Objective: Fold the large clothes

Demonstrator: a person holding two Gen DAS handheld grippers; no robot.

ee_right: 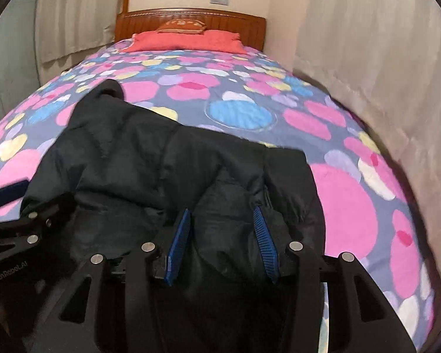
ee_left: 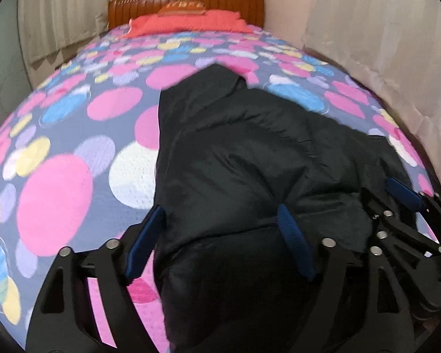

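A: Left gripper (ee_left: 220,235), status?

B: Fingers spread wide. Left blue pad (ee_left: 145,238) sits at the left edge of the black jacket (ee_left: 235,161), over the bedspread (ee_left: 56,200). Right pad is pressed against the jacket fabric. A thick bunch of jacket sits between the two pads. Can't tell if it's actually pinched, as the gap looks too wide for a firm clamp.

A: Where's the jacket?

B: On the bed, near end, lying on the polka-dot bedspread. Puffy, quilted, crumpled, one part reaching toward the headboard (ee_left: 188,6). Red pillow (ee_left: 188,23) at the far end, well apart from it.

A: Right gripper (ee_right: 223,241)?

B: Just beside the left one, both at the jacket's near edge. Fingers partly open, narrower than the left. A fold of jacket sits between the blue pads (ee_right: 178,244) and fills the gap; both pads touch fabric. Looks like a grip on that fold, frame slightly blurred.

A: Surroundings?

B: Curtains (ee_right: 367,73) along the right side, wall behind the headboard.
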